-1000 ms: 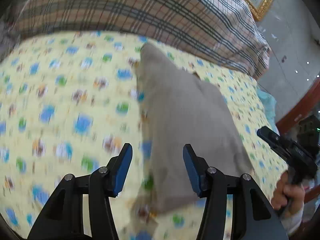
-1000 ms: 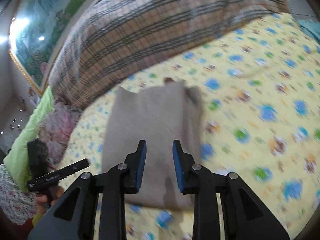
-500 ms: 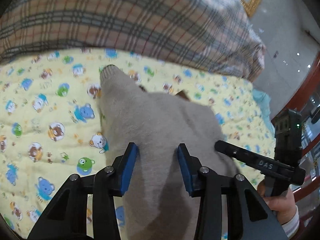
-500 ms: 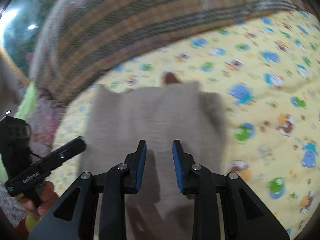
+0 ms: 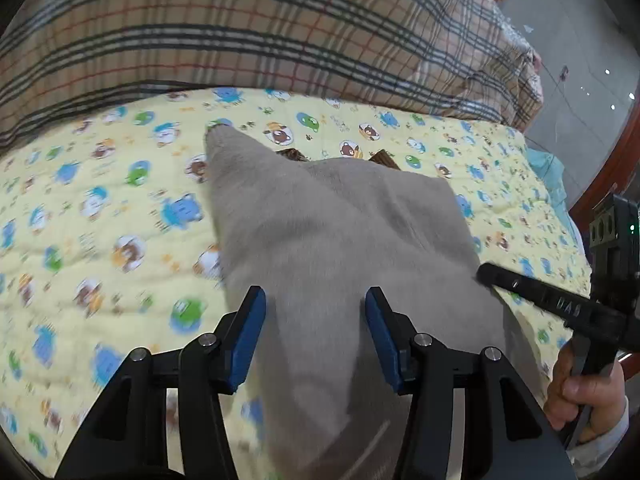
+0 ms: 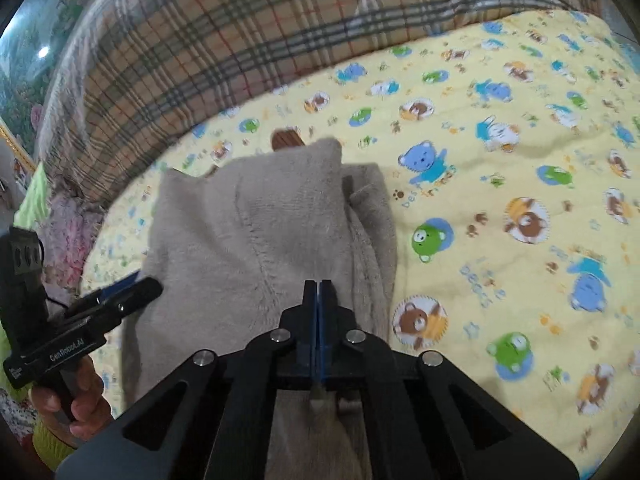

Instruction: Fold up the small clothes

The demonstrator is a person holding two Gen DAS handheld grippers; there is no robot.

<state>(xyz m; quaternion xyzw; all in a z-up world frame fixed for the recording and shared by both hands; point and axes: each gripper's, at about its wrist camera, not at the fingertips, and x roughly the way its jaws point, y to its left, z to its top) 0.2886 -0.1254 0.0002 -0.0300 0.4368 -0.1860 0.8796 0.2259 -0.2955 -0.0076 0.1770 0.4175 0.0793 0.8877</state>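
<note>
A small grey-beige fleece garment (image 5: 336,232) lies on the yellow cartoon-print quilt (image 5: 100,208), one sleeve pointing away. My left gripper (image 5: 316,312) is open, its blue pads either side of the garment's near part, just above it. In the right wrist view the same garment (image 6: 260,232) shows with a fold along its right side. My right gripper (image 6: 319,292) is shut, its pads pressed together over the garment's near edge; a bit of fabric shows below the pads, so it seems pinched. The right gripper also shows at the right of the left wrist view (image 5: 552,304).
A plaid blanket (image 5: 260,28) is heaped along the far side of the quilt. A wooden frame edge (image 5: 616,160) and a turquoise cloth (image 5: 548,172) lie at the right. In the right wrist view, pink and green fabrics (image 6: 60,216) lie at the left.
My right gripper has closed from slightly open to shut over the garment's near edge. Both grippers moved in closer over the garment. The left gripper stays open.
</note>
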